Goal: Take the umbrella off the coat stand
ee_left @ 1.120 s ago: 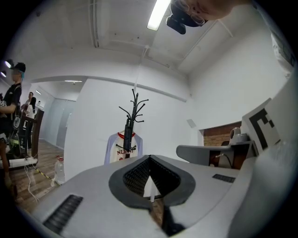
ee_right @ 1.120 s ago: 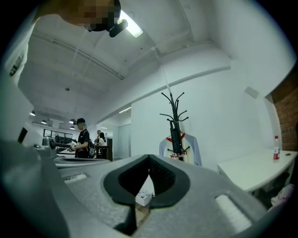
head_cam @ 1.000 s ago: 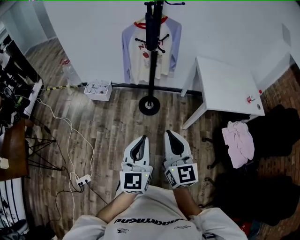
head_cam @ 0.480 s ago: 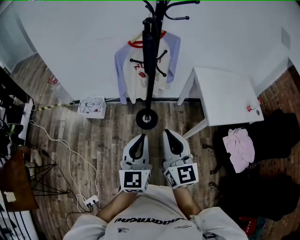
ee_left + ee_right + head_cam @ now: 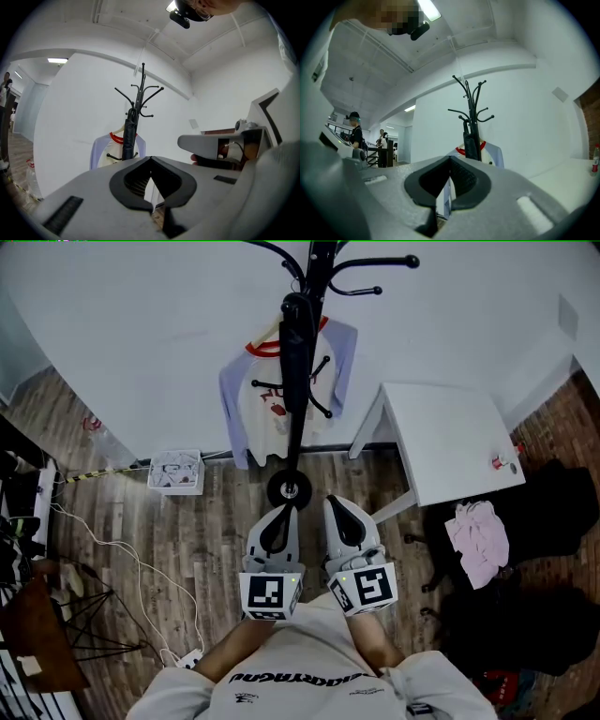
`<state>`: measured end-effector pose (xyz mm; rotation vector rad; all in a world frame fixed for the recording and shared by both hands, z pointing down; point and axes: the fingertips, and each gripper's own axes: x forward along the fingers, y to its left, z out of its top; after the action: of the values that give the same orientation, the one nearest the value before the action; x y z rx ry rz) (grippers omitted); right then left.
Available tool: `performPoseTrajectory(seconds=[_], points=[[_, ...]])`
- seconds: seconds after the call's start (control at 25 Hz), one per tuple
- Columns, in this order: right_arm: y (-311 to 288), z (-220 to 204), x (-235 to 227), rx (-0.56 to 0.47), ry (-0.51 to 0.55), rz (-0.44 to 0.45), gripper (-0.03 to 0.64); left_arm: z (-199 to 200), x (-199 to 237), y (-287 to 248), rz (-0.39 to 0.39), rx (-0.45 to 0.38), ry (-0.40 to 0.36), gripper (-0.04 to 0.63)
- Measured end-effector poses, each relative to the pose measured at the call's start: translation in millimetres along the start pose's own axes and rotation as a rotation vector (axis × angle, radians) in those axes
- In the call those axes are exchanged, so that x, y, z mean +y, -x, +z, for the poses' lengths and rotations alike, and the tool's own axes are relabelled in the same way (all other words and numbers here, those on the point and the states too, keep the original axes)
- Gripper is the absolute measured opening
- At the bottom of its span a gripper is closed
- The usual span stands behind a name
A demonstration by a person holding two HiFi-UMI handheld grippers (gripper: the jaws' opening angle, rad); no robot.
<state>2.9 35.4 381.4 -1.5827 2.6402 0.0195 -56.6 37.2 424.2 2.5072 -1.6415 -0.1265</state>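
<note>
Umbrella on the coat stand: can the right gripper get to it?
Probably yes. Only floor lies between the right gripper and the coat stand, and the umbrella hangs on its near side. But the gripper is shut and apart from it.

A black umbrella (image 5: pixel 294 352) hangs on the coat stand (image 5: pixel 323 261) — a shirt (image 5: pixel 246 401) behind. The left tool (image 5: pixel 281 516) and right tool (image 5: pixel 336 505) point toward its base, side by side.

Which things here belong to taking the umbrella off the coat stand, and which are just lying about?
Job: umbrella, coat stand, left gripper, right gripper.
Lying about: hanging shirt, white table, pink cloth, white box.
</note>
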Motion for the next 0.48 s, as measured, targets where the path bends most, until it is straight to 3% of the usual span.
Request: performPoseTrajectory(seconds=[0.48], points=[[-65, -4, -66, 0.002, 0.014, 0.03, -0.002, 7, 20, -98, 0.037, 0.017, -0.007, -0.002]])
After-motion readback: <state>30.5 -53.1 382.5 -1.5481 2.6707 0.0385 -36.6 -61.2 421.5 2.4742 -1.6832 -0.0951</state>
